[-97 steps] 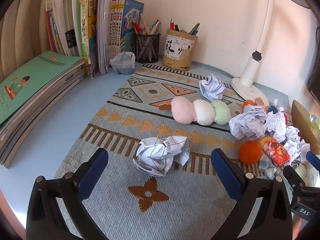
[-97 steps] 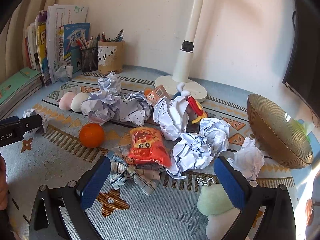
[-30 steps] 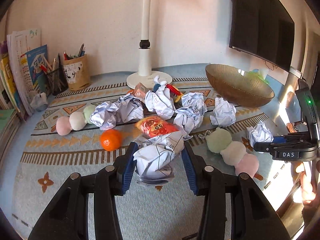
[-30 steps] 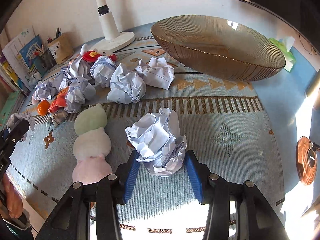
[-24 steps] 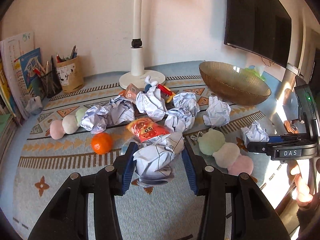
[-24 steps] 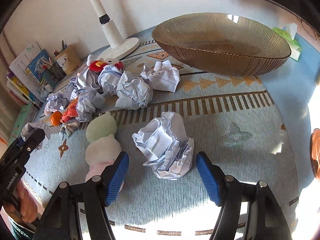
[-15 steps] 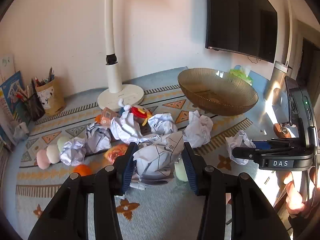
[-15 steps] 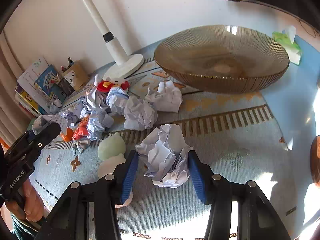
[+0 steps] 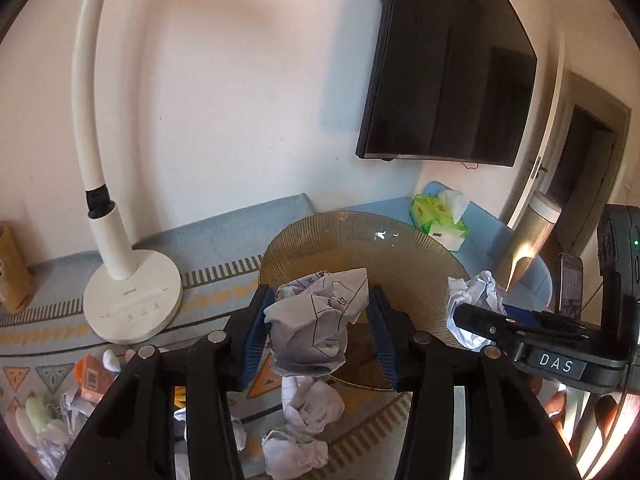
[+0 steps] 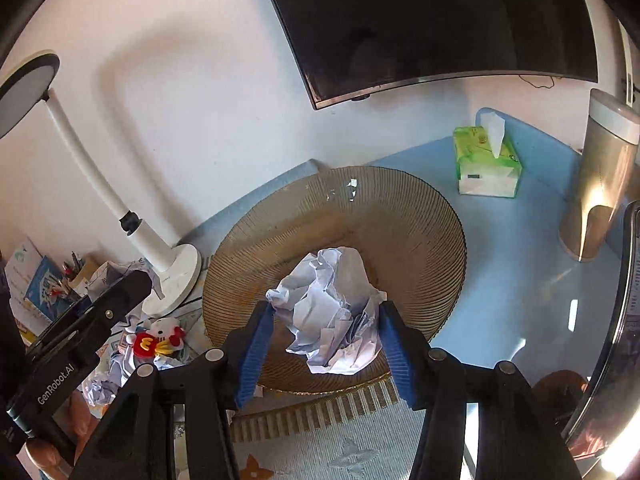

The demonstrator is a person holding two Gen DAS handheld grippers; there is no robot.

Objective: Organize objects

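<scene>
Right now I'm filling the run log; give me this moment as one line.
left claw: opening, crumpled lined paper ball between pads | right claw: opening, crumpled white paper ball | both over ribbed amber glass bowl

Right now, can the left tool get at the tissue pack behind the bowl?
Probably not yet: the left tool, jaws opening, has a paper ball between them, and the bowl lies before the tissue pack.

The right gripper (image 9: 480,330), seen from the left wrist, bears a white-on-black label reading "DAS". The left gripper (image 10: 132,284), seen from the right wrist, carries "GenRobot.AI" along its black body. Printing on the crumpled paper ball (image 9: 320,320) is illegible.
</scene>
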